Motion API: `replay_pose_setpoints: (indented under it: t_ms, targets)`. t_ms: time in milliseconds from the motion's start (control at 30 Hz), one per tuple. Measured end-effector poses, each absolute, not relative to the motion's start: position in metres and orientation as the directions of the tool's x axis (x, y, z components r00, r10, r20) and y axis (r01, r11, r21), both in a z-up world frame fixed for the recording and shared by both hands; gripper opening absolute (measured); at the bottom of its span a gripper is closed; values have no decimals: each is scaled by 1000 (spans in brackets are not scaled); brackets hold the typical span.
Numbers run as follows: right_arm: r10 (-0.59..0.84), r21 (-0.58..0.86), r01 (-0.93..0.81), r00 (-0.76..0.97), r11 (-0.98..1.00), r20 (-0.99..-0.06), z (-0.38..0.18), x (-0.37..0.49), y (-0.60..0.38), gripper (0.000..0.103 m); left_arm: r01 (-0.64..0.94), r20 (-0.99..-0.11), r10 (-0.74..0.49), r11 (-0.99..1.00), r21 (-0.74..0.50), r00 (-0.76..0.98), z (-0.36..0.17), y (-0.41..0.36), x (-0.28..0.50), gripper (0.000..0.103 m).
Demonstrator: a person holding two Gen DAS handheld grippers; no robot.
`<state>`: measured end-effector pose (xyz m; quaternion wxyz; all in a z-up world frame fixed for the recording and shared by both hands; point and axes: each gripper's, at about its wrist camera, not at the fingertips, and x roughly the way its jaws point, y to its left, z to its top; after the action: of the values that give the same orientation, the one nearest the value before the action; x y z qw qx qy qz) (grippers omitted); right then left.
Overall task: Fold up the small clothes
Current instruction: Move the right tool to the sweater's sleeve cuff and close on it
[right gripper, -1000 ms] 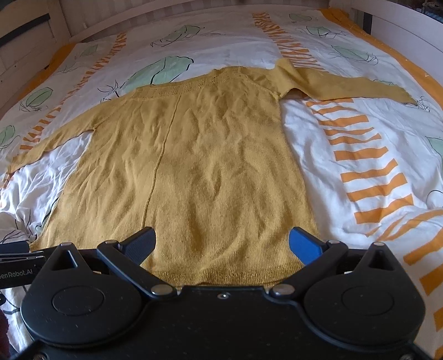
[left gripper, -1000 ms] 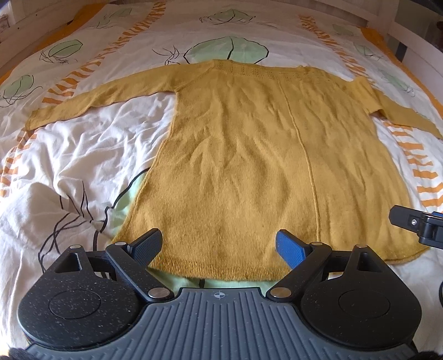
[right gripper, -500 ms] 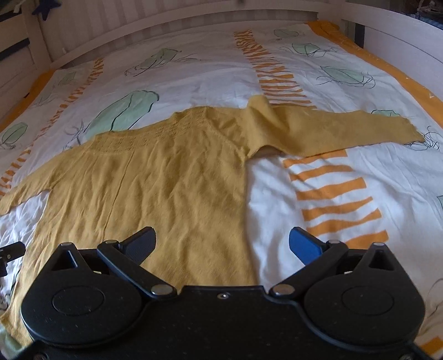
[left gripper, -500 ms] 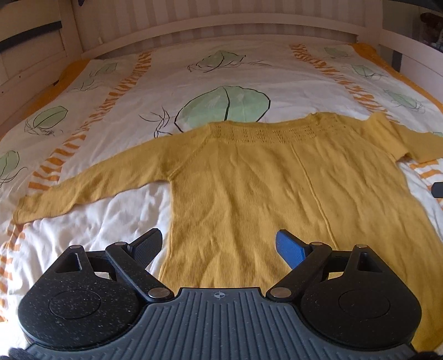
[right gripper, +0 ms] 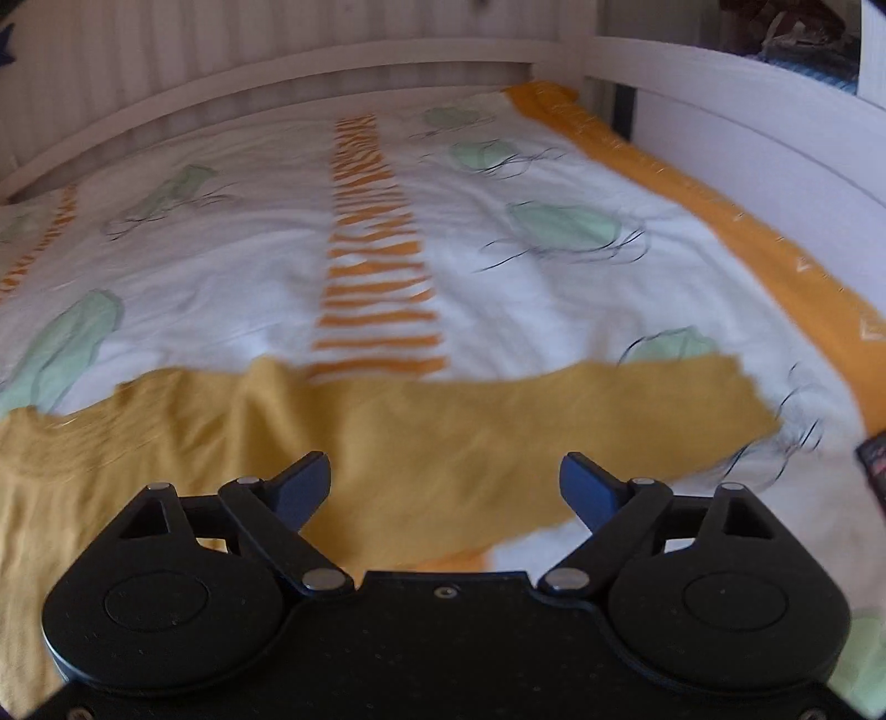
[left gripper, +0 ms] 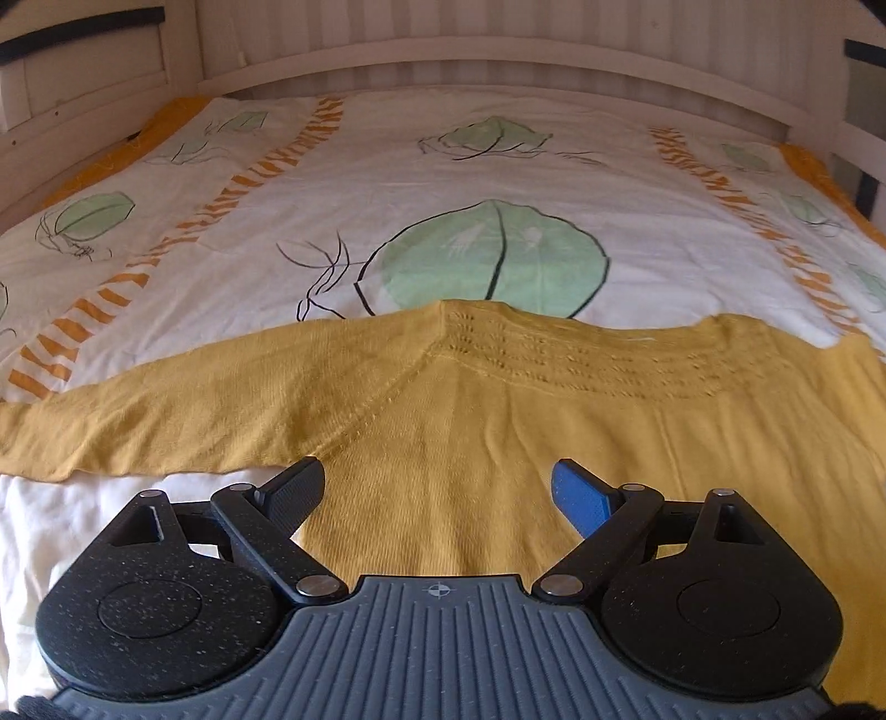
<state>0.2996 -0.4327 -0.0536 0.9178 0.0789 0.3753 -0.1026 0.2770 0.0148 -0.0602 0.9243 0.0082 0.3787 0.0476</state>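
A mustard-yellow knit sweater lies flat on the bed, neckline toward the headboard. Its left sleeve stretches out to the left. My left gripper is open and empty, just above the sweater's body by the left armpit. In the right wrist view the right sleeve stretches to the right across the bedcover. My right gripper is open and empty, low over the sleeve near the shoulder. The right wrist view is blurred by motion.
The bedcover is white with green leaves and orange stripes. A white slatted headboard stands at the far end. A white side rail runs along the right edge. A dark object shows at the right border.
Both grippers have moved forward from the sweater's hem up to the shoulders. The right one has also swung right, over the sleeve. Both stay open.
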Motion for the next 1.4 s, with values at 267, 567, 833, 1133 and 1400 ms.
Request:
replay_pose_setpoints:
  t_ms: [267,567,833,1133,1400]
  targets:
    - [-73,214,333,673,918,-736,-58,343,-520,84,-84,-718,74,996,21,692,-93,11,303,89]
    - [-148,161,425,606,891,-782,-69,356,-582,84,-81,-684,69,997,14,726,-120,5,293,95]
    - [-176,154,497,554,854,-813,-97,347,-613,84,-90,-666,66,996,-2,743,-129,6,294,103]
    - [-159,163,514,526,842,-836,-119,342,-617,49,-94,-663,77,995,10,744,-132,4,294,103]
    - [-194,157,483,597,862,-778,-64,334,-604,12,-93,-664,79,996,13,743,-133,5,294,103]
